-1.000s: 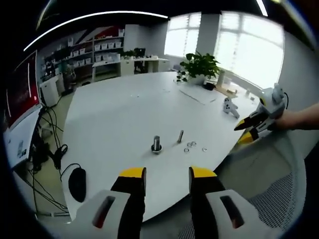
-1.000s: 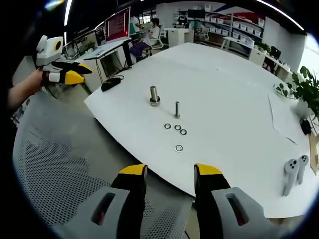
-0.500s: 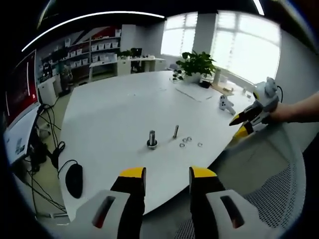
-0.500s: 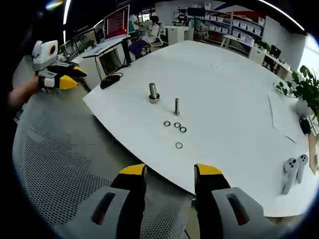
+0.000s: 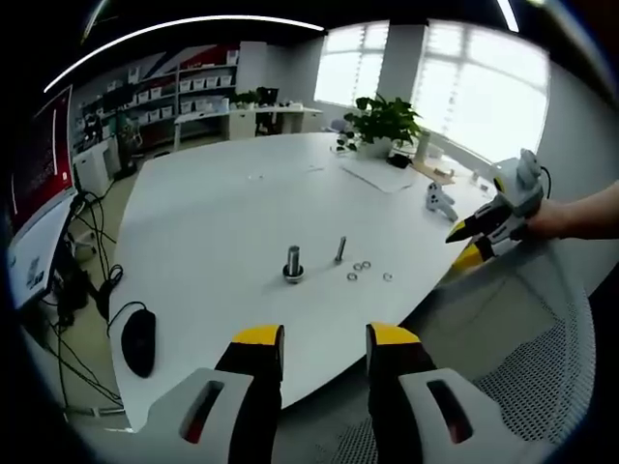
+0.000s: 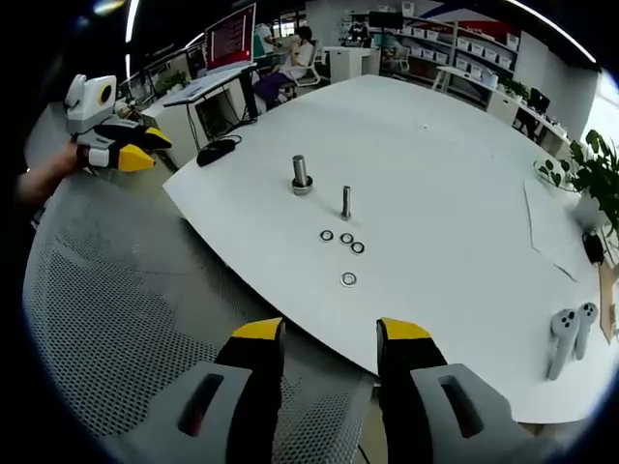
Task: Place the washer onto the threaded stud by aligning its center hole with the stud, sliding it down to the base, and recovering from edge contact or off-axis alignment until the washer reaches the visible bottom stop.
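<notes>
1. Four washers lie flat on the white desk [image 6: 464, 193], holes facing up. Three sit in a tight cluster [image 6: 342, 240] and a fourth washer [image 6: 348, 279] lies apart from them, nearer the desk's near edge in the right gripper view. In the left gripper view the cluster [image 5: 358, 269] and the single washer [image 5: 387, 276] show as small rings near the desk's right edge.
2. The threaded stud [image 6: 345, 201] stands upright just beyond the cluster, its long axis vertical and its tip pointing up; no washer is on it. It shows in the left gripper view as well [image 5: 339, 249].
3. A thicker bolt [image 6: 301, 175] stands upright beside the stud, with a wider collar at its base resting on the desk; it is seen in the left gripper view too [image 5: 292, 263].
4. The right tool [image 6: 329, 333] hangs off the desk's near edge above a grey mesh chair [image 6: 126, 319], its yellow-tipped jaws apart with nothing between them. From the left gripper view it is seen [image 5: 462, 244] held by a hand past the desk's right edge.
5. The left tool [image 5: 314, 336] also hovers off the desk's edge, jaws parted and bare. It appears in the right gripper view [image 6: 145, 150] off the desk's left corner.
6. A black mouse [image 5: 137, 342] lies near the desk's left edge, a white controller [image 6: 566, 338] near the right edge, and a potted plant [image 5: 385, 126] at the far side.
</notes>
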### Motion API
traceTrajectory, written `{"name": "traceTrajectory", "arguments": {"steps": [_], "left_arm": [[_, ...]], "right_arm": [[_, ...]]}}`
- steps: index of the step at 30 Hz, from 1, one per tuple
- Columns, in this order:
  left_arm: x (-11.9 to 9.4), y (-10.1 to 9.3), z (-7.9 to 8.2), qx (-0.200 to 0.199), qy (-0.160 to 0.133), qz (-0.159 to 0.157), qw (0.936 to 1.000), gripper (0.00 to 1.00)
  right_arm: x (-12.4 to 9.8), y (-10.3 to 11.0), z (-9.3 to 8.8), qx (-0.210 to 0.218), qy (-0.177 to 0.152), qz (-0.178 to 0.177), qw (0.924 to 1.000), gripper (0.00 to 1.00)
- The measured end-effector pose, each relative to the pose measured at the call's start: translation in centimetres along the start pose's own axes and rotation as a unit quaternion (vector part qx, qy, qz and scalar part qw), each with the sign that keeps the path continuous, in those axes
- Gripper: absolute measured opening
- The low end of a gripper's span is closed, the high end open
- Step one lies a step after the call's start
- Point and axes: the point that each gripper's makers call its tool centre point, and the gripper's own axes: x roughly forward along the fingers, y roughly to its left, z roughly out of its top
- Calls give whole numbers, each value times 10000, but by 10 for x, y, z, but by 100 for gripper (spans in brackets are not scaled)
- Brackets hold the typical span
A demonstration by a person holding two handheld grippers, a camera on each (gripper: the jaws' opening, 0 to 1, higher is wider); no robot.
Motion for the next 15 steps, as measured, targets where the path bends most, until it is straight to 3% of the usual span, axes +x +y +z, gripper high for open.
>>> {"name": "traceTrajectory", "arguments": {"steps": [15], "left_arm": [[1, -3, -3, -58, 61, -107, 9999, 32]], "right_arm": [[-1, -1, 0, -15, 4, -60, 10000, 40]]}}
